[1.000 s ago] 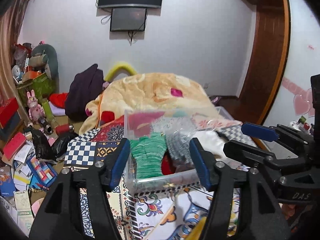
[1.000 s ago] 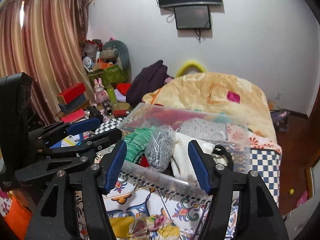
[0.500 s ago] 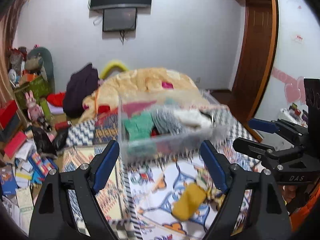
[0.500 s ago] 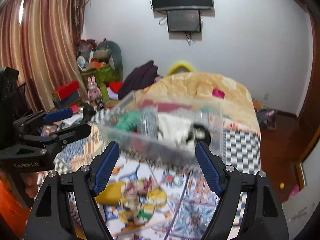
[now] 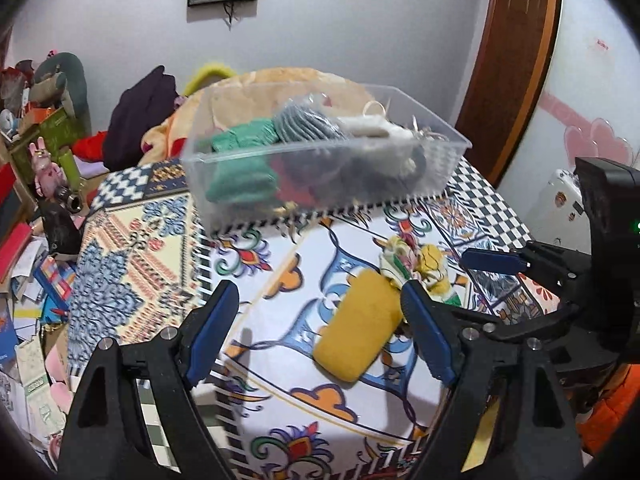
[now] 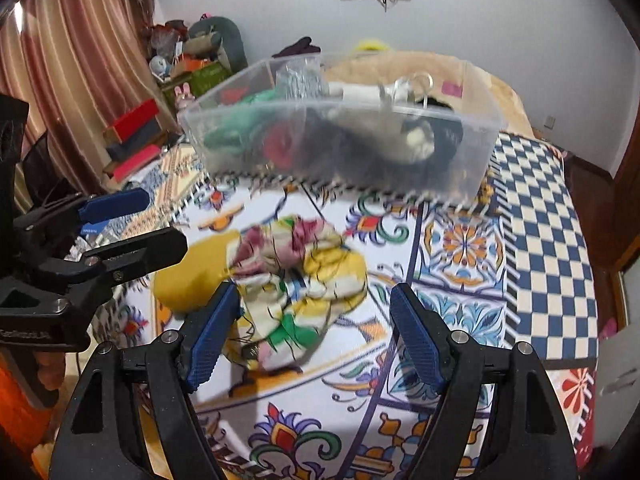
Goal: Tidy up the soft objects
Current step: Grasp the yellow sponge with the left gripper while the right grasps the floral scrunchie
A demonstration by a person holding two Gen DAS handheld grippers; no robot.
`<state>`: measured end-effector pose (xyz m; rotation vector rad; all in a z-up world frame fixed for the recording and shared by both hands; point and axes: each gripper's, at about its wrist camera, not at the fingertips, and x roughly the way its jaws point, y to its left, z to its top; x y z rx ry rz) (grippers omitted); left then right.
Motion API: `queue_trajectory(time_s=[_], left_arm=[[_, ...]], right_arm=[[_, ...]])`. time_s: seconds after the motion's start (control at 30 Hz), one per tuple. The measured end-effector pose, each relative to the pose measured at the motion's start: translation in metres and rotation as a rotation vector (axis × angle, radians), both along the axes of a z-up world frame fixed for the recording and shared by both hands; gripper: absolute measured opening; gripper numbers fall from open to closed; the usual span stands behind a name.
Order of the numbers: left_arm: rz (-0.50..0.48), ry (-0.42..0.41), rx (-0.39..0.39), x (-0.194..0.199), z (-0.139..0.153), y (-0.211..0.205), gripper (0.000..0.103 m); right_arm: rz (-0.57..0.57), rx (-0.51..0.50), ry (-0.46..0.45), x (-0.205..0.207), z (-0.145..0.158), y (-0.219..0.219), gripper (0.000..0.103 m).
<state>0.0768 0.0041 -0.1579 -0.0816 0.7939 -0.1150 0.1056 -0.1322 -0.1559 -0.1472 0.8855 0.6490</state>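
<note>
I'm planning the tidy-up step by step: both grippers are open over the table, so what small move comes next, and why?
Probably lower the right gripper onto the crumpled floral cloth and close. The cloth lies loose beside the yellow pouch, outside the clear bin, and nothing is gripped.

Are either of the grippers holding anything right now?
No. The left gripper and right gripper are both open and empty, above the yellow item and floral cloth.

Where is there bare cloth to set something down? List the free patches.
Free: the patterned tablecloth between the clear bin and the left gripper, left of the yellow item; also the checkered strip right of the floral cloth bundle. Crowded: around the bundle and inside the bin.
</note>
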Motion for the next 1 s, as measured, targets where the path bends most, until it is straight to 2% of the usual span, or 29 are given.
queue_trajectory(time_s=[0.03,0.13,0.27,0.3,0.33,0.4,0.5,0.57,0.83,1.0], left_arm=[[-0.004,0.004,-0.001,0.000,-0.002,-0.002,0.083],[-0.017,0.018,-0.004,0.002,-0.008,-0.007,0.083],[-0.029,0.043,-0.011,0.005,-0.017,-0.010,0.083],[-0.033,0.047,-0.022,0.005,-0.019,-0.010,0.082],[-0.031,0.050,-0.032,0.006,-0.020,-0.009,0.079],[-0.031,0.066,-0.041,0.009,-0.025,-0.009,0.066],[-0.050,0.074,-0.087,0.010,-0.027,-0.007,0.052],[-0.055,0.065,-0.079,0.009,-0.025,-0.008,0.043],[-0.039,0.021,-0.061,0.005,-0.010,-0.004,0.039],[-0.019,-0.043,-0.051,0.004,0.013,0.002,0.039]], right_arm=[[-0.006,-0.005,-0.009,0.000,-0.002,-0.001,0.074],[-0.014,-0.021,-0.040,-0.004,-0.001,-0.006,0.060],[-0.030,-0.027,-0.065,-0.005,0.000,-0.014,0.033],[-0.032,-0.023,-0.066,-0.005,0.000,-0.016,0.029],[-0.033,-0.017,-0.066,-0.005,0.000,-0.018,0.027],[-0.033,-0.010,-0.066,-0.007,0.001,-0.022,0.020],[-0.034,-0.010,-0.076,-0.010,0.003,-0.025,0.015],[-0.038,-0.018,-0.097,-0.011,0.005,-0.024,0.013],[-0.051,0.008,-0.164,-0.018,0.028,-0.029,0.012],[-0.060,0.034,-0.212,-0.021,0.048,-0.031,0.012]])
